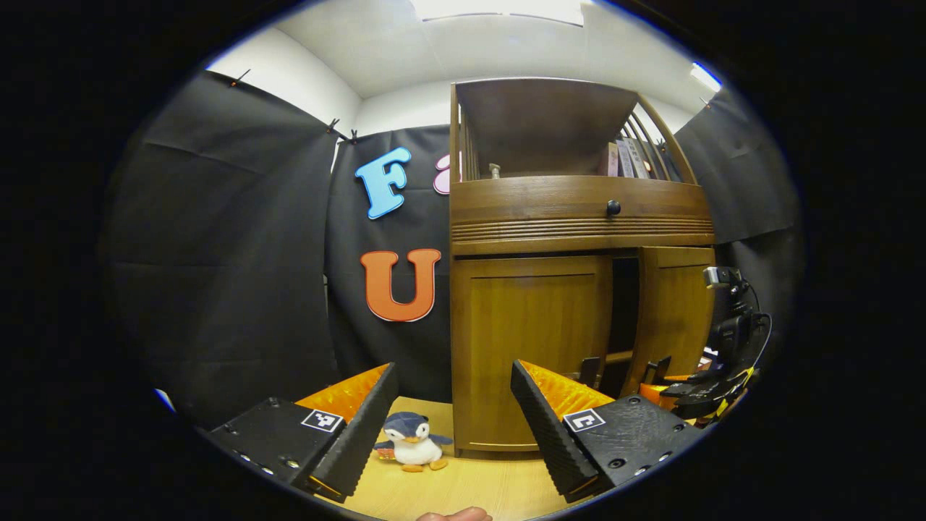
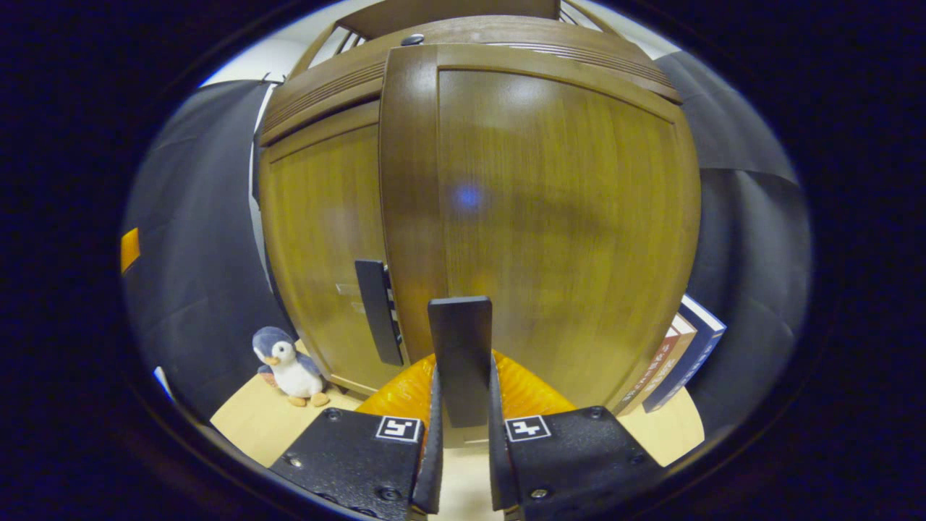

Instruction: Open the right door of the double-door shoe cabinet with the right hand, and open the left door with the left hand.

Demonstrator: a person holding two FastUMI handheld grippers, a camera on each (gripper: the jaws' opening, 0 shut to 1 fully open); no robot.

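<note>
My right gripper (image 2: 463, 441) clenches the black handle (image 2: 460, 358) of the cabinet's right door (image 2: 564, 217), swung partly ajar. My left gripper (image 1: 454, 420) hangs released before the closed left door (image 1: 532, 347).

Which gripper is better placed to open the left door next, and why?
The left gripper: open, free, facing the closed left door. The right gripper is shut on the right door handle.
</note>
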